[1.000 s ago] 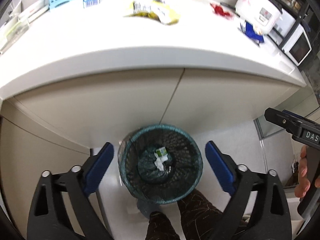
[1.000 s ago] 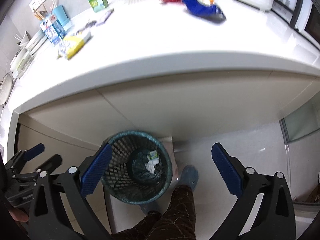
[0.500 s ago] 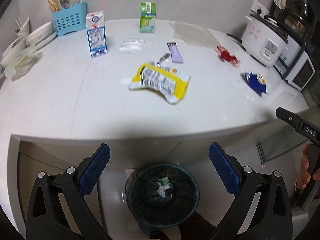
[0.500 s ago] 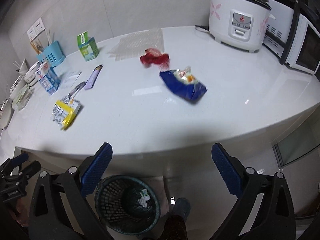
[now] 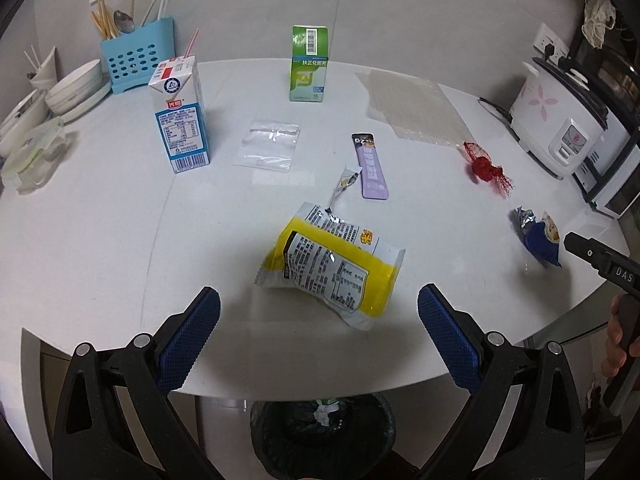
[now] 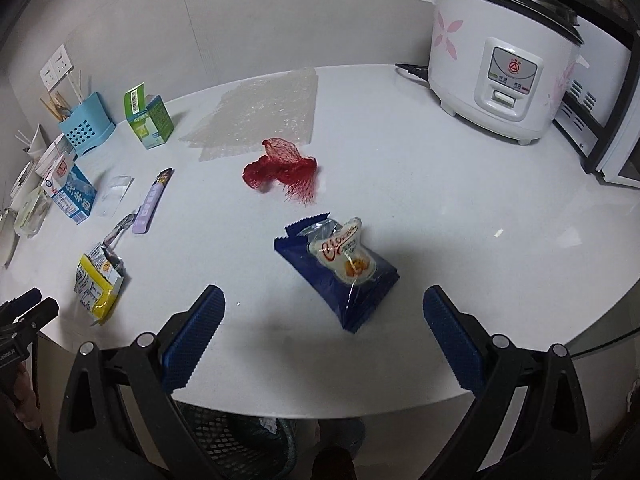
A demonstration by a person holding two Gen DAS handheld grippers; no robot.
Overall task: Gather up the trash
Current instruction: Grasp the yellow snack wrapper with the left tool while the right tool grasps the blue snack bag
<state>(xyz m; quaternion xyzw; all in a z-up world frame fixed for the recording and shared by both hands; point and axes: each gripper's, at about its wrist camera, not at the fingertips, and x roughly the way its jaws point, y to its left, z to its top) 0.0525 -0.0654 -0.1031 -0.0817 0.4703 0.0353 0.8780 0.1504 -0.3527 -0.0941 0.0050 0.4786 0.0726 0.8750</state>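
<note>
My left gripper (image 5: 320, 336) is open and empty, hovering over the near edge of the white counter (image 5: 100, 232), just short of a yellow snack bag (image 5: 332, 266). My right gripper (image 6: 324, 340) is open and empty, just short of a dark blue snack packet (image 6: 340, 268). A red net bag (image 6: 280, 170), a purple sachet (image 5: 372, 166), a torn wrapper strip (image 5: 344, 184), a clear plastic bag (image 5: 270, 148) and a bubble-wrap sheet (image 5: 412, 108) lie on the counter. The mesh trash bin (image 5: 324, 436) stands on the floor below the counter edge, with trash in it.
A blue milk carton (image 5: 180, 120), a green box (image 5: 308, 66), a blue utensil holder (image 5: 136, 54) and bowls (image 5: 76, 88) stand at the back left. A rice cooker (image 6: 500, 64) and a microwave (image 6: 616, 132) stand at the right.
Both grippers have risen from above the trash bin to counter height and tilted up. The counter's trash now fills both views, and the bin has dropped to the bottom edge.
</note>
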